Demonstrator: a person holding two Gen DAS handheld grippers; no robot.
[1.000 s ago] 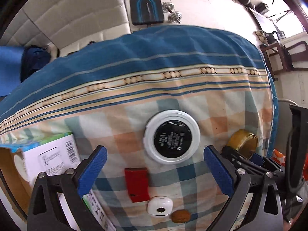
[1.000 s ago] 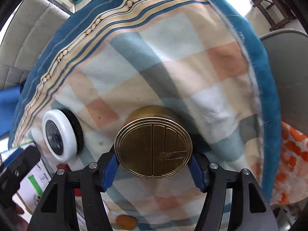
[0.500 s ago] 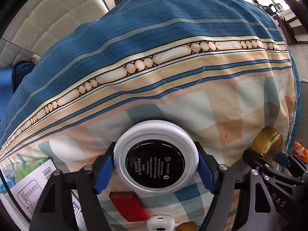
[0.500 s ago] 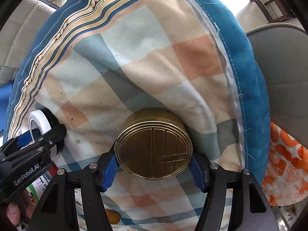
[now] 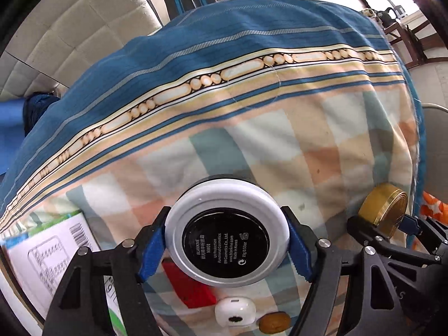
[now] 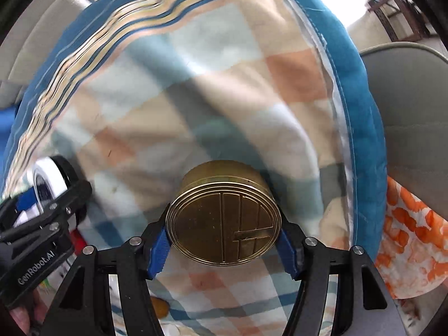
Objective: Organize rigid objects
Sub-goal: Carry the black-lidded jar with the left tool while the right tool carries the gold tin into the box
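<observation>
Left gripper [image 5: 226,247]: clamped on white compact [image 5: 226,233]. Right gripper [image 6: 222,245]: clamped on gold tin [image 6: 224,219]. Step: both grasped; next likely lift, then place tidily.

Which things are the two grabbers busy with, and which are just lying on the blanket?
Busy with:
- white and black compact, clamped in the left gripper
- gold tin, clamped in the right gripper

Just lying about:
- red block
- white earbud case
- small brown piece
- printed box
</observation>
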